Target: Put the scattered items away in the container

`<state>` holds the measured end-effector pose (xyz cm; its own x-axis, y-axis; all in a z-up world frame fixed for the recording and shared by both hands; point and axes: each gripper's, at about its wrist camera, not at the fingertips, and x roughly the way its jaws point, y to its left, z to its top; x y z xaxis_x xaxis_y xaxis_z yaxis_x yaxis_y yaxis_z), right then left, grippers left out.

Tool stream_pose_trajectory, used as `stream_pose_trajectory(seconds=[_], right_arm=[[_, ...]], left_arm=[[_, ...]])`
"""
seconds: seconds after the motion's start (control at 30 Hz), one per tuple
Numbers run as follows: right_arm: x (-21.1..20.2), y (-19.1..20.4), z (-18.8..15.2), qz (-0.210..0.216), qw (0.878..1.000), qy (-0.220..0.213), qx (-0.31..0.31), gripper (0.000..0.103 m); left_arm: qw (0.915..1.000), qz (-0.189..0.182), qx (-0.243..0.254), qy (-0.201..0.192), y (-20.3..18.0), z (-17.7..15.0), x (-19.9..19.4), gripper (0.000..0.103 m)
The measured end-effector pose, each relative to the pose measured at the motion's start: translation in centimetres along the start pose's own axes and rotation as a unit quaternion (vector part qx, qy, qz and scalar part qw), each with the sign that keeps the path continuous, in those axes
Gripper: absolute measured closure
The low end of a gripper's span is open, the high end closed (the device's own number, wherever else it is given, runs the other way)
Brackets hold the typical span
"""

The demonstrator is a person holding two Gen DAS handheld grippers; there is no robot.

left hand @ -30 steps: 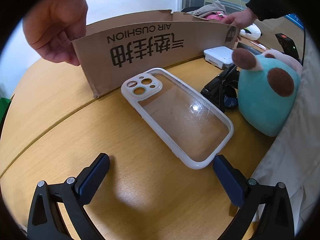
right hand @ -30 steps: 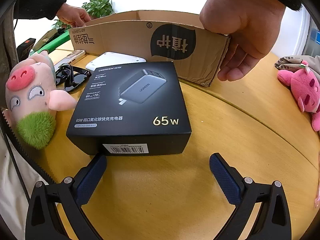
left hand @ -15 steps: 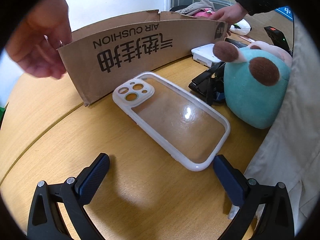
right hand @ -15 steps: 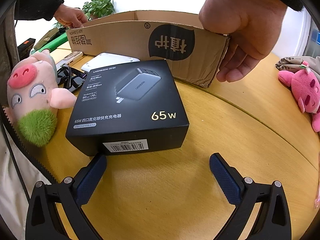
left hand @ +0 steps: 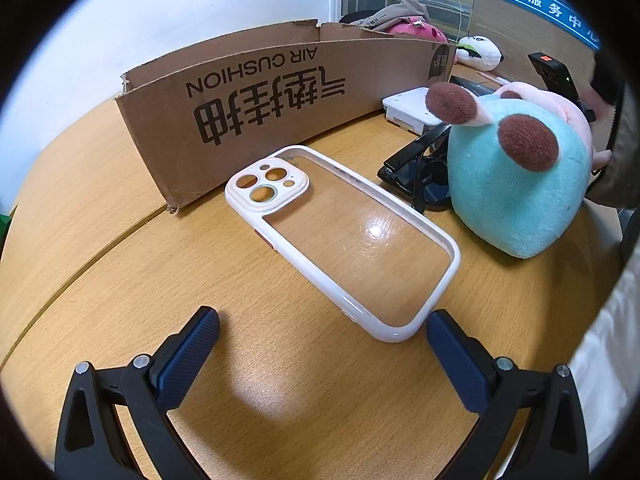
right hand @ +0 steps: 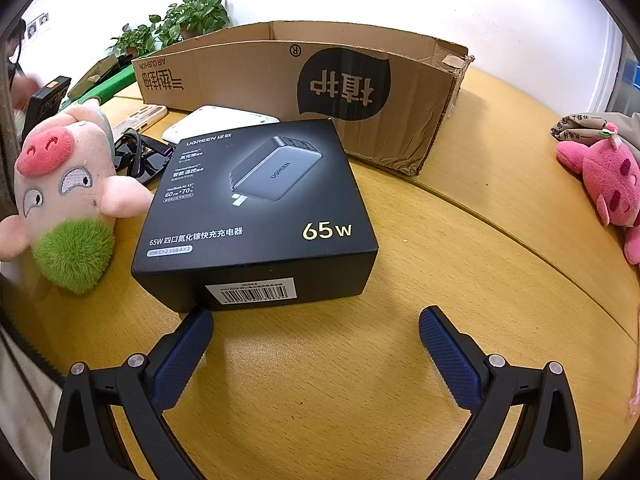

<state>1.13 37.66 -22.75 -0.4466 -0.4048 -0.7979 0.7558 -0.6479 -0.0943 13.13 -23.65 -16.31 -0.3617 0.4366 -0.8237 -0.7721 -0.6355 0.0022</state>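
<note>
A clear phone case with a white rim [left hand: 344, 236] lies on the wooden table just ahead of my open, empty left gripper [left hand: 322, 330]; its near corner sits beside my right finger. A low cardboard box [left hand: 280, 92] stands behind it, also in the right wrist view [right hand: 320, 80]. A black 65 W charger box [right hand: 260, 208] lies in front of my open, empty right gripper [right hand: 316, 326]; its near left corner touches or nearly touches my left finger. A pig plush shows from behind in the left wrist view [left hand: 516, 172] and face-on left of the charger box [right hand: 68, 196]. Black sunglasses [left hand: 416, 168] and a white device [left hand: 412, 108] lie between plush and cardboard box.
A pink plush [right hand: 604, 184] lies at the table's right edge. Another phone case [right hand: 140, 116] and a black phone in someone's hand [right hand: 44, 100] are at the far left. Potted plants [right hand: 188, 20] stand behind the cardboard box. White cloth [left hand: 608, 344] hangs at the right.
The hands that held the cardboard box's corners have let go and left view. My left gripper's view has shifted slightly; the phone case sits a little closer. The right gripper has edged toward the charger box.
</note>
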Motion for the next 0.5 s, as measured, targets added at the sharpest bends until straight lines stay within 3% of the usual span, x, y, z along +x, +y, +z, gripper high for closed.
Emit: stream_pose_trajectory(seconds=[0.4, 0.5], right_arm=[[0.1, -0.2, 0.3, 0.001, 1.0, 0.002, 0.001, 0.0], [-0.3, -0.2, 0.1, 0.004, 0.999, 0.047, -0.006, 0.0]], left_arm=[[0.9998, 0.013, -0.016, 0.0, -0.5, 0.8, 0.7, 0.0], [0.9998, 0.012, -0.014, 0.0, -0.7, 1.2, 1.2, 0.0]])
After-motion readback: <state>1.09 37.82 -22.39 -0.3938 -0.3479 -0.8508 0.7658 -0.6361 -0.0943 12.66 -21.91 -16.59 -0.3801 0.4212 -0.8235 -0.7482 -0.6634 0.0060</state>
